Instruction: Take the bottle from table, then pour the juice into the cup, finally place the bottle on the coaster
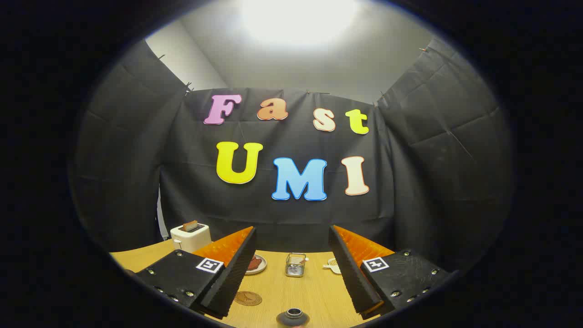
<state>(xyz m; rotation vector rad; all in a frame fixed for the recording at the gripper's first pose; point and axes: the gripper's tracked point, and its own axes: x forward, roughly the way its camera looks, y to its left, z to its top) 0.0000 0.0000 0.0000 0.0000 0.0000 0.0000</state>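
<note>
Tongs [291, 264] wide open, holding nothing, high over the table [309, 291]. Drop toward the dark bottle top [293, 316] between the 2 fingers; coaster [248, 298] sits beside the left finger.

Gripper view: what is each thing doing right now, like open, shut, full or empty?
tool: open, holding nothing
toaster: a slice sticking up from its slot
plate: food on it
coaster: bare, nothing on it
glass cup: upright on the table; fill unclear
dark bottle: upright between the fingers, untouched
</note>
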